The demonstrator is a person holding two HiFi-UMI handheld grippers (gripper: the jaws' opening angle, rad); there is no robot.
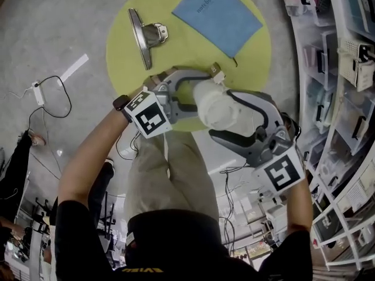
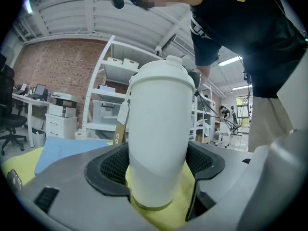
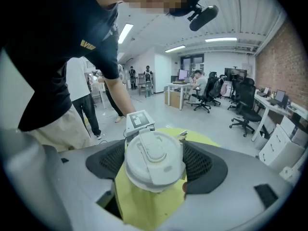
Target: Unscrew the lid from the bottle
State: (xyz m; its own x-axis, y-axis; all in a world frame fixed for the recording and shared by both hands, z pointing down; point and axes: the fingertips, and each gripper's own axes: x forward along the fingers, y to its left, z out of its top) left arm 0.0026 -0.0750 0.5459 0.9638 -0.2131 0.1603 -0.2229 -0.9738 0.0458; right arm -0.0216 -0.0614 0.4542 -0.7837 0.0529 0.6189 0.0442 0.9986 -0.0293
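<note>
Clamping white bottle (image 2: 159, 129) in left hand-held gripper (image 2: 156, 170), right hand-held gripper (image 3: 155, 163) pinching lid (image 3: 154, 158)

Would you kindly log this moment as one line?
left gripper: jaws shut on white bottle | right gripper: jaws shut on lid | lid: on | bottle: over yellow table
</note>
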